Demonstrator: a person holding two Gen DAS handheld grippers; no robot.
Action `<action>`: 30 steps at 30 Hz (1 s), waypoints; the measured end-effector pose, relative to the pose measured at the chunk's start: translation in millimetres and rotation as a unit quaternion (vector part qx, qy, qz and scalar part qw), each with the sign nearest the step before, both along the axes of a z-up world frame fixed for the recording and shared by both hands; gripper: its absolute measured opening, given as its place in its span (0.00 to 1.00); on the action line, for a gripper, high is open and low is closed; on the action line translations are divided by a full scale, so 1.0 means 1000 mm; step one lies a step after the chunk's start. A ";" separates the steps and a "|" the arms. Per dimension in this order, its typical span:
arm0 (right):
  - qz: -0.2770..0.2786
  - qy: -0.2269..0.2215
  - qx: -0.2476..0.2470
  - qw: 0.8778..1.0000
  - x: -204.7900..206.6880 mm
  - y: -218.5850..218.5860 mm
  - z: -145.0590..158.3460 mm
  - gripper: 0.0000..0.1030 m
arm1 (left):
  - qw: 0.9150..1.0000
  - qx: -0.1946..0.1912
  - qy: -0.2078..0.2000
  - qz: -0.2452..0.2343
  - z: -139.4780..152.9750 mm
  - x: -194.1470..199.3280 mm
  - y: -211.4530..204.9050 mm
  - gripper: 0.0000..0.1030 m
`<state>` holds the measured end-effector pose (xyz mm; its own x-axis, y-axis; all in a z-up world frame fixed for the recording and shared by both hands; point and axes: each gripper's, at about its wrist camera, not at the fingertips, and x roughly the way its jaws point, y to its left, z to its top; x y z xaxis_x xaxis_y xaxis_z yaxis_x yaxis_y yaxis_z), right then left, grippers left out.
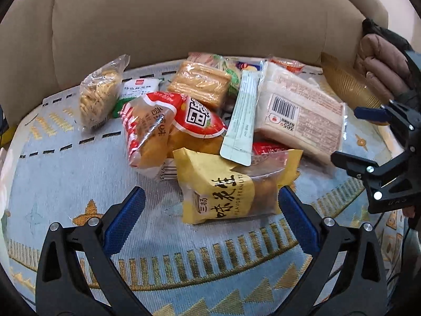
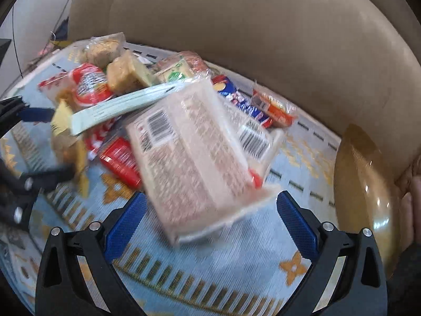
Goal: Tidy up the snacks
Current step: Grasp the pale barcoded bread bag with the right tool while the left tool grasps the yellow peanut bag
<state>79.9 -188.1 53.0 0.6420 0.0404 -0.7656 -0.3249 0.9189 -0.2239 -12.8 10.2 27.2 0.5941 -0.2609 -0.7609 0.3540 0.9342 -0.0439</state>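
A heap of snack packs lies on a light blue patterned cloth [image 1: 65,173]. My left gripper [image 1: 210,210] is open, its blue pads either side of a yellow peanut pack [image 1: 218,184] at the heap's near edge. My right gripper [image 2: 210,210] is open too, straddling the near end of a pale pink barcoded pack [image 2: 194,158], which is blurred. From the left wrist view the right gripper [image 1: 350,137] sits just right of that pink pack [image 1: 302,115]. The left gripper [image 2: 50,144] shows at the left edge of the right wrist view.
The heap also holds a red bread pack [image 1: 158,123], a noodle bag [image 1: 100,97], crackers [image 1: 200,81], a pale green sachet [image 1: 242,115], and blue [image 2: 236,97] and orange [image 2: 276,110] packs. A golden bowl [image 2: 365,184] stands right. Beige sofa cushions [image 1: 184,13] rise behind. A puffy brown sleeve [image 1: 379,63] is at the right.
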 end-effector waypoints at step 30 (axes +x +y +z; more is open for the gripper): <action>-0.008 -0.007 0.127 0.992 0.005 -0.048 0.084 0.72 | 0.996 0.013 0.037 -0.076 0.046 0.024 -0.047 0.51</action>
